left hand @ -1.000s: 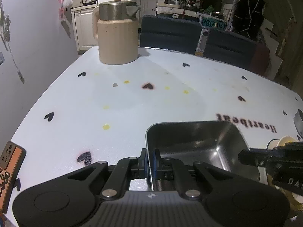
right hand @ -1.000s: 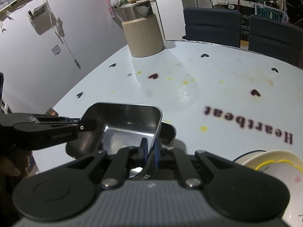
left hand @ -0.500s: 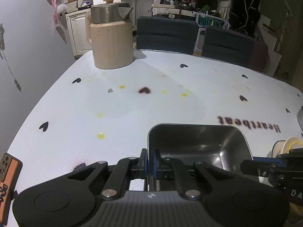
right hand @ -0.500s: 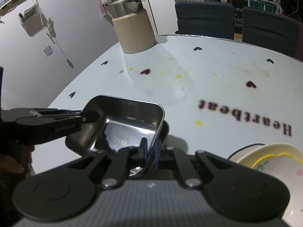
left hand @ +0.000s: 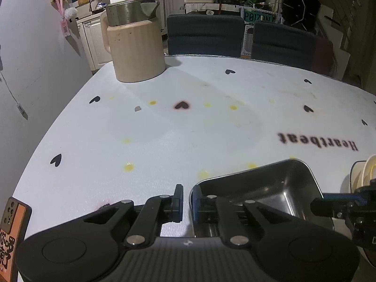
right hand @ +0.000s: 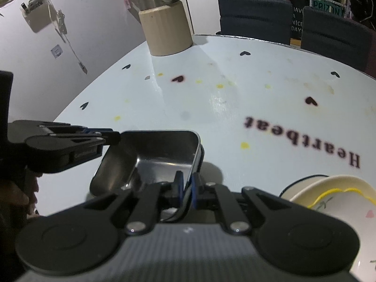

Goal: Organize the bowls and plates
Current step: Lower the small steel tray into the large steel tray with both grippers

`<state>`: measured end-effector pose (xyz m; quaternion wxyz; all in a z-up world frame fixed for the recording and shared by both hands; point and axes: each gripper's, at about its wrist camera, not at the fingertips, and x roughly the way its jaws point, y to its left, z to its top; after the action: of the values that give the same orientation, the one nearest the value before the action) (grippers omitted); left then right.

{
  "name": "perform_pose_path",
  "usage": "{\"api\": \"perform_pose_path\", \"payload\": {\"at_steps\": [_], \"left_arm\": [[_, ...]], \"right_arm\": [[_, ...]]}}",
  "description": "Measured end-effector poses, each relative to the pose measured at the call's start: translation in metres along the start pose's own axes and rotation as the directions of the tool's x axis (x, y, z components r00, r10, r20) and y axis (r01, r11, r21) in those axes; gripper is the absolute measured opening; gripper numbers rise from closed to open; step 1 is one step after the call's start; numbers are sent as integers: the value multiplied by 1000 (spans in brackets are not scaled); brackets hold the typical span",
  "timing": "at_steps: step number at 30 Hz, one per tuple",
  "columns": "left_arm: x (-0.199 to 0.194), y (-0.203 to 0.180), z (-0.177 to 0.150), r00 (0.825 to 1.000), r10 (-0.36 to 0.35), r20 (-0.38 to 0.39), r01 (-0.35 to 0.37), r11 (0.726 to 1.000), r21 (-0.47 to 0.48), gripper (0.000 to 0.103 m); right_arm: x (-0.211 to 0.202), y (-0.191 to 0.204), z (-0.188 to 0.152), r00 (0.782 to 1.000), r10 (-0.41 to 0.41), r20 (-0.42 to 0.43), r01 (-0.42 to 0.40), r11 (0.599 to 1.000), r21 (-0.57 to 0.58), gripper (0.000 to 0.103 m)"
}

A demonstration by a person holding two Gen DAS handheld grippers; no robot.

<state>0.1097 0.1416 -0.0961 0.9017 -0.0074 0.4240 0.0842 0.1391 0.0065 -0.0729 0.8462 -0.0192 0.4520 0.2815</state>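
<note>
My left gripper [left hand: 185, 203] is matte black plastic: a ribbed grey-black housing nearest the lens, a round disc moulded into each shoulder, and two angular linkage arms pinned with bright silver screws. Its fingers carry blue inner pads. My right gripper [right hand: 186, 183] has the same build, with the same silver pivots and blue pads [right hand: 179, 184]. At the left edge of the right wrist view, the bare skin of my left hand [right hand: 20, 195] shows behind the black handle.

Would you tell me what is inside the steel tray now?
The steel tray looks empty: bare metal floor and walls. The right gripper pinching its rim hides the near edge, and what lies underneath cannot be seen.
</note>
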Motion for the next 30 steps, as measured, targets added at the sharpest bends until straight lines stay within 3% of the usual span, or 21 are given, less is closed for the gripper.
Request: {"api": "perform_pose_path", "payload": {"at_steps": [14,19,30], "left_arm": [[15,-7,12,1000,7,-5,-7,1000,24,12],[18,-5,15,1000,12,-1,-12,1000,12,13],[22,0,18,1000,17,-14,-17,1000,-16,16]], "right_arm": [[13,-9,-6,997,42,-71,-34,993,113,11],[13,-8,-6,999,15,-52,-9,993,116,11],[15,-9,-5,998,38,-47,-30,988,150,12]]}}
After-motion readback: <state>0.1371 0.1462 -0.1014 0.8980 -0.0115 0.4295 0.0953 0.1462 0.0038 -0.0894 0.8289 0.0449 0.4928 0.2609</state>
